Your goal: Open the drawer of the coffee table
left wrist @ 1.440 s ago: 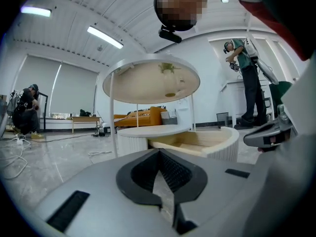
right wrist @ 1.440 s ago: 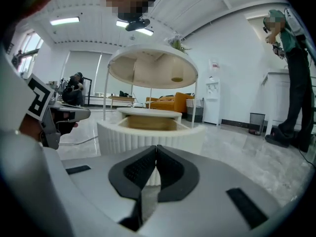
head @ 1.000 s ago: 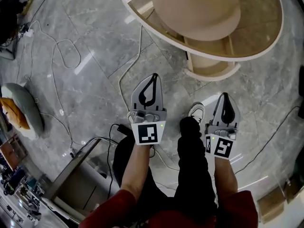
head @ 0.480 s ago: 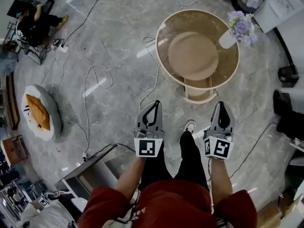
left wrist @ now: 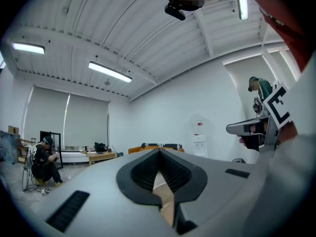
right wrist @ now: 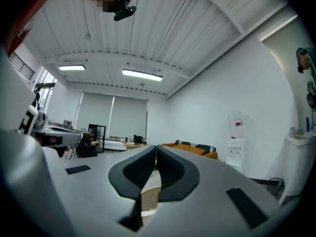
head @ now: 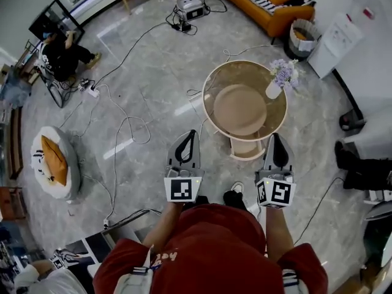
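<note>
1. The left gripper (head: 190,135) is pressed together. In the left gripper view its two grey jaws meet at the tips. Only the teardrop hollow behind the tips stays clear, and nothing sits in it. The gripper is held out level ahead of the person's red top (head: 208,250), pinching nothing and touching nothing.
2. The right gripper (head: 275,136) is also pressed together. In the right gripper view the ribbed pads lie against each other, with only a thin seam between them. It grips nothing and hangs beside the left gripper, well apart from it.
3. The coffee table (head: 204,103) stands on the grey marble floor (head: 153,90) beyond both grippers. In the head view it sits between their tips, and neither gripper touches it. It is round, with a thin white rim and a clear glass top.
4. Through the glass a round beige shelf (head: 240,109) shows under the middle of the top.
5. The drawer (head: 247,150) is at the table's near edge, on the person's side. Its cream inside and curved white front reach out past the rim, so it stands partly pulled out.
6. A white vase of purple flowers (head: 275,86) stands upright at the far right edge of the table top, just inside the rim.
7. A pale cable (head: 197,94) lies on the floor by the table's left edge.
</note>
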`<action>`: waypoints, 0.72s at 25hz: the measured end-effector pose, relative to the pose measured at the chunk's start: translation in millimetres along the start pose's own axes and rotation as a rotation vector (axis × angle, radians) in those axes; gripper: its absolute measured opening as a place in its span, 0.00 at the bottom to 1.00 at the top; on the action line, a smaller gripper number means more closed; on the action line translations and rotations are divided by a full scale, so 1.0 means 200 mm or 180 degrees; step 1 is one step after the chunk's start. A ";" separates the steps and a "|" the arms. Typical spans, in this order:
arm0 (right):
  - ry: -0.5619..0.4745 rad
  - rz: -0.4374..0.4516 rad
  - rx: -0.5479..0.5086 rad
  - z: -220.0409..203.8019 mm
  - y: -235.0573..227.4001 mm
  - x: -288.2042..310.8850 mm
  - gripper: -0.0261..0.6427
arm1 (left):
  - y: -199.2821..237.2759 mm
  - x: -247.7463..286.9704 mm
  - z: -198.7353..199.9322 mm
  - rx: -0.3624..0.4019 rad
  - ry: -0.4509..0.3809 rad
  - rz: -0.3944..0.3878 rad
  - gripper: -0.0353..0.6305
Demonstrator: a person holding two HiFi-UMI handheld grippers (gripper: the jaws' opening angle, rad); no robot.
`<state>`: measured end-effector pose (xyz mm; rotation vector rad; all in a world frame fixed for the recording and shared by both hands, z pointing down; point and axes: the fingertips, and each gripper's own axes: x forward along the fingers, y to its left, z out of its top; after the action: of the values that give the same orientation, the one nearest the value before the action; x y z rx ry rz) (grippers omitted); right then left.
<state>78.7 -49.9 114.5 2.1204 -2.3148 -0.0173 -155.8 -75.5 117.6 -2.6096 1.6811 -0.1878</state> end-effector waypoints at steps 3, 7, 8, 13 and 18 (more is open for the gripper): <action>-0.0157 -0.0104 0.0122 0.13 0.00 0.00 0.07 | 0.04 -0.03 0.11 0.0137 -0.0131 -0.0012 0.07; -0.0170 -0.0181 0.0052 0.16 -0.03 -0.02 0.07 | 0.06 -0.05 0.18 0.0263 -0.0246 -0.0043 0.07; -0.0178 -0.0196 0.0041 0.17 -0.04 -0.03 0.07 | 0.06 -0.05 0.20 0.0252 -0.0295 -0.0049 0.07; -0.0188 -0.0257 -0.0012 0.17 -0.08 -0.07 0.07 | 0.05 -0.06 0.22 0.0269 -0.0354 -0.0037 0.07; -0.0175 -0.0338 -0.0048 0.20 -0.12 -0.09 0.07 | -0.01 -0.04 0.22 0.0294 -0.0324 -0.0115 0.07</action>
<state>103.2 -33.7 74.7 2.2614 -2.2199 -0.0941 -151.9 -68.4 73.6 -2.5378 1.5557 -0.1279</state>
